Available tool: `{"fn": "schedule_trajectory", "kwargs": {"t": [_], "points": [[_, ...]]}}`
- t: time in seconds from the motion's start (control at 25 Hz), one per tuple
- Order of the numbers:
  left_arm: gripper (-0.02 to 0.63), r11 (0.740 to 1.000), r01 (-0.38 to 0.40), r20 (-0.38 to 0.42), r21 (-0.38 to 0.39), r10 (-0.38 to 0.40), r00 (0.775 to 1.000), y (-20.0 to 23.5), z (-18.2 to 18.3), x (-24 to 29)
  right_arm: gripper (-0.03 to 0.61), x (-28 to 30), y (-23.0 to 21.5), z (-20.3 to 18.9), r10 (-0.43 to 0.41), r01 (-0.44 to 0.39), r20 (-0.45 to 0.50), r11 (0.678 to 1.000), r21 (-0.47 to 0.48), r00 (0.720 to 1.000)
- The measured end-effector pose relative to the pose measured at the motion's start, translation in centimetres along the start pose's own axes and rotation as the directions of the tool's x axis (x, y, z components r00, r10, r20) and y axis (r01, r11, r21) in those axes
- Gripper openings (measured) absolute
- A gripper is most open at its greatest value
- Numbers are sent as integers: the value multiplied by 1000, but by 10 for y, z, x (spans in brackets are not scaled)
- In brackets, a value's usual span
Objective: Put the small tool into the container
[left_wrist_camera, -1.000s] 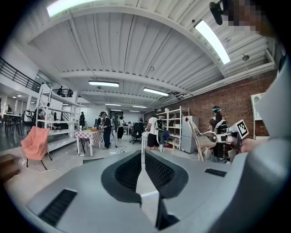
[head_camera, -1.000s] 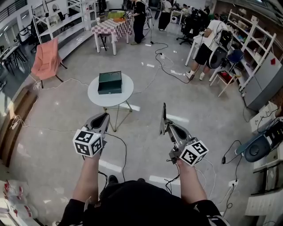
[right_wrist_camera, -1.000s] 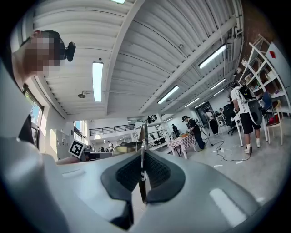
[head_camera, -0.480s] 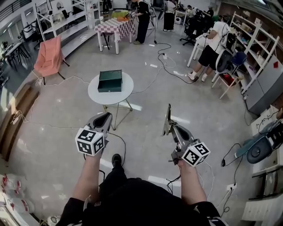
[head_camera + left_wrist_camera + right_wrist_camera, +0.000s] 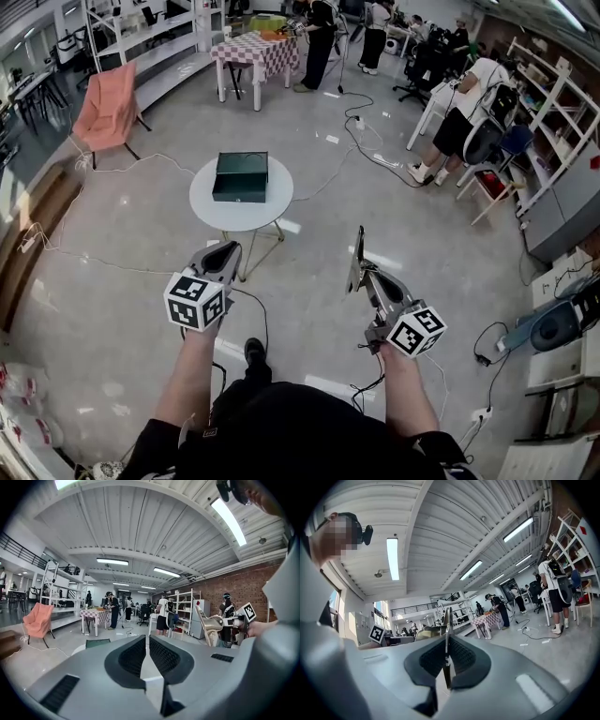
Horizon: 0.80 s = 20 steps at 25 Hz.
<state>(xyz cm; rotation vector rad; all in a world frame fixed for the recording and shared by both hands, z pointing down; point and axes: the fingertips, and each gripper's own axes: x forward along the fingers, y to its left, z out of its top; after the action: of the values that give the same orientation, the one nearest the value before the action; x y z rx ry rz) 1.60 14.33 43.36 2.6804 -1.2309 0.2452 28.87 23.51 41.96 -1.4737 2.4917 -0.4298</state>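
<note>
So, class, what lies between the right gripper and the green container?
Head view: only bare grey floor and the white table's rim separate the right gripper, shut on the small tool, from the container.

No legible text, labels, brands, numbers or signs on anything in view.

Container on round table, chair to its left, another table farther behind

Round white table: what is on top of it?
A dark green box sits on the round white table, nothing else visible there. The box looks closed, so its inside is hidden, as is the tabletop beneath it.
</note>
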Motion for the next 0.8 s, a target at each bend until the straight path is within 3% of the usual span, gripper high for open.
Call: {"fn": "schedule_trajectory", "kwargs": {"t": [0.48,0.8], "points": [[29,999,-20,-8,-37,20,1000,95,15,57,11,123,-21,4,36,-35,-45,999,13,998],[29,996,-68,16,-63,69,998,165,27,59,11,192,-16,8,60,-59,-56,998,22,997]]}}
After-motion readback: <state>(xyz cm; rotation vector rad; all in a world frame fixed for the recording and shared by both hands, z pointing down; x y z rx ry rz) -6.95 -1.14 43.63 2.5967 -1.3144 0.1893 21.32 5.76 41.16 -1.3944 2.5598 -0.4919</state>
